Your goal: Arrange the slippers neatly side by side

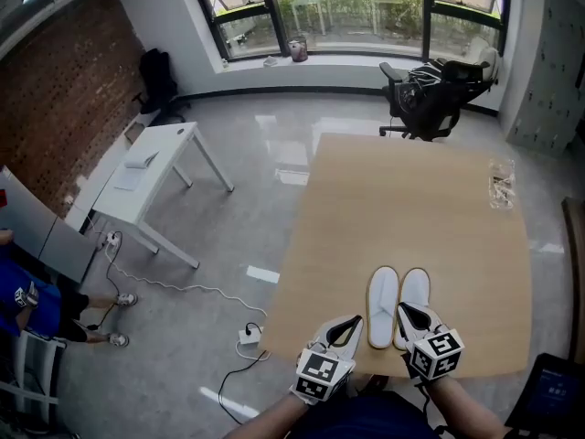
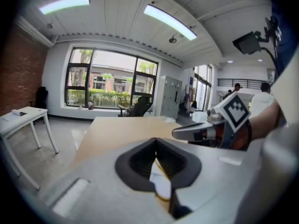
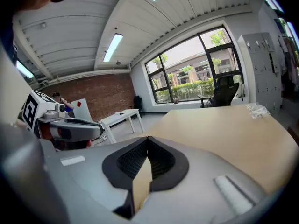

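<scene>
Jaws pressed together, nothing held: left gripper [image 1: 345, 330], right gripper [image 1: 409, 318]. Slippers [image 1: 383, 305] at twelve o'clock, we judge light, floppy; we'd pinch heel edges.

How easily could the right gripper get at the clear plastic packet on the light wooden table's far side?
Probably yes, with a stretch: the right gripper is shut and empty, and only bare wooden table lies between it and the clear plastic packet.
</scene>
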`<state>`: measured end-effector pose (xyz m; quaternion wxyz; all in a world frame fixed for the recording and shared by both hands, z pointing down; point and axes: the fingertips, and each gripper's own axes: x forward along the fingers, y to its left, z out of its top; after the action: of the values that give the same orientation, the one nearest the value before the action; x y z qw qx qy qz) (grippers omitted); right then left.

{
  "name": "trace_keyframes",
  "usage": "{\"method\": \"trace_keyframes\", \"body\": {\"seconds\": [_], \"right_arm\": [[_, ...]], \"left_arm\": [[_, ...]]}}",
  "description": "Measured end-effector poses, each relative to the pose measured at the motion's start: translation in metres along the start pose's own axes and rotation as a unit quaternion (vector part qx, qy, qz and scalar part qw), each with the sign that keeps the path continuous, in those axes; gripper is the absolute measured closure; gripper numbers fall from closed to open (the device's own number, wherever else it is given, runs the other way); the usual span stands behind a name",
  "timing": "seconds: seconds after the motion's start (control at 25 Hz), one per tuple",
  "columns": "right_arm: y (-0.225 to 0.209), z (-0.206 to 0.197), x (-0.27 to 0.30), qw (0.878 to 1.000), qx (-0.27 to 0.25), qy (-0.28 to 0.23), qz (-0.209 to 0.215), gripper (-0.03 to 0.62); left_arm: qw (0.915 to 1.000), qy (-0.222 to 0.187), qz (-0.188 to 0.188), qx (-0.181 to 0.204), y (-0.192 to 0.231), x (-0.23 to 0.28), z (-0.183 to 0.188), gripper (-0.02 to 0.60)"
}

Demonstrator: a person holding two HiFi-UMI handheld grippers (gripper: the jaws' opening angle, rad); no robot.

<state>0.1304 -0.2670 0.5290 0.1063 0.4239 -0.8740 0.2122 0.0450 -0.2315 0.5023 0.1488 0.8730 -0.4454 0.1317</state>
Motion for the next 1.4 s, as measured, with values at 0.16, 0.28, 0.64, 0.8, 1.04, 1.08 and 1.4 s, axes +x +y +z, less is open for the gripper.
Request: {"method": "trace_keyframes", "body": {"seconds": [0.16,0.28,0.64,0.8,1.04,1.08,1.4], "right_arm": [[0.026,0.039,-0.004,0.997,-0.054,-0.036,0.030,0.583],[0.039,0.054,-0.010,0.995,-0.069,-0.054,0.043,0.583],[0.046,0.080,-0.029,0.990,-0.087,-0.109,0.024,0.583],[0.045,0.078,-0.040,0.991,-0.076,-0.106,0.019,0.583],[0.028,0.070,-0.067,0.991,-0.076,-0.111,-0.017,0.583],[0.025,0.069,-0.070,0.990,-0.079,-0.112,-0.026,0.583],[0.006,0.071,-0.102,0.984,-0.068,-0.132,-0.096,0.583]], "left_arm": [[0.9993,-0.037,0.008,-0.004,-0.009,-0.022,0.032,0.578],[0.9981,-0.059,0.015,-0.004,-0.014,-0.031,0.045,0.578],[0.9964,-0.076,0.014,0.036,-0.023,-0.028,0.065,0.578],[0.9963,-0.075,-0.019,0.037,-0.038,-0.020,0.068,0.578],[0.9942,-0.071,-0.065,0.047,-0.067,-0.004,0.070,0.578],[0.9938,-0.070,-0.072,0.047,-0.070,-0.002,0.070,0.578],[0.9911,-0.052,-0.109,0.056,-0.091,0.000,0.065,0.578]]}}
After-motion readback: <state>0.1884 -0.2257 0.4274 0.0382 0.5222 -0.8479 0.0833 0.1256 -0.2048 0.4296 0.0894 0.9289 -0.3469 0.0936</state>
